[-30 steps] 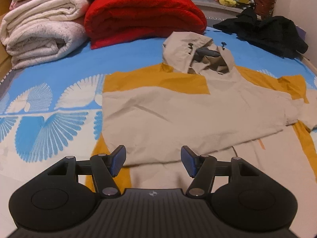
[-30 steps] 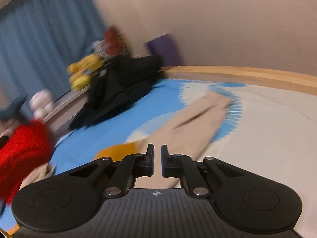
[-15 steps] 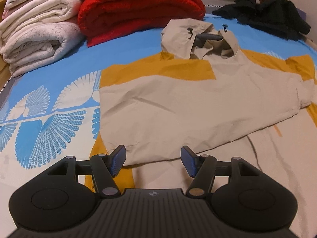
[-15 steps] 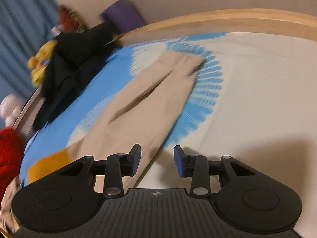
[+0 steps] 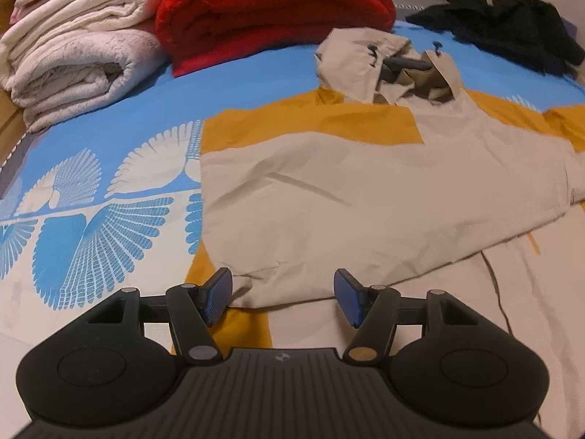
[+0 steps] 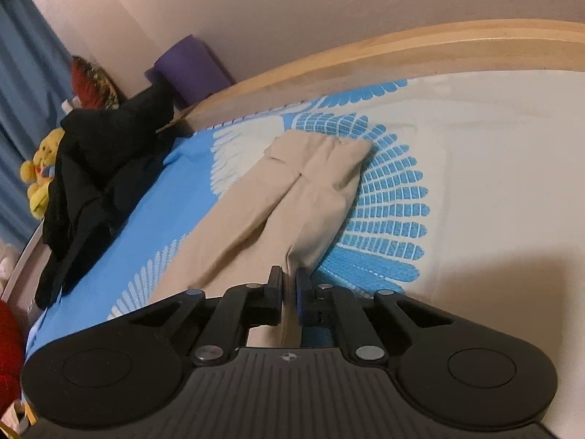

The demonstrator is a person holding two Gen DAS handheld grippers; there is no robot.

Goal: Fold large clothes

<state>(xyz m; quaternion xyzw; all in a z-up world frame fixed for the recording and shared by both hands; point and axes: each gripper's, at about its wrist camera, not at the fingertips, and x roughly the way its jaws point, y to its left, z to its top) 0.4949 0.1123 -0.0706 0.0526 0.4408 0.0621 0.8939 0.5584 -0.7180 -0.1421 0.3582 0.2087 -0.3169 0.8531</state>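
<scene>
A beige and mustard hooded jacket [image 5: 365,190] lies spread on the blue and white bedsheet [image 5: 109,153], hood at the far end, one sleeve folded across its front. My left gripper [image 5: 283,296] is open and empty, just above the jacket's near hem. In the right wrist view the jacket's other beige sleeve [image 6: 278,197] stretches out towards its cuff. My right gripper [image 6: 289,289] is shut on a fold of that sleeve, near its right edge.
Folded white blankets [image 5: 73,55] and a red blanket [image 5: 274,11] are stacked at the far left. A black garment [image 5: 512,33] lies at the far right, also in the right wrist view [image 6: 95,175]. A wooden bed rail [image 6: 365,66], a purple roll [image 6: 190,66] and a yellow plush toy [image 6: 40,172] border the bed.
My right gripper opened, moved down onto the sleeve and closed on a fold of it. My left gripper stayed open and moved slightly closer to the jacket's hem.
</scene>
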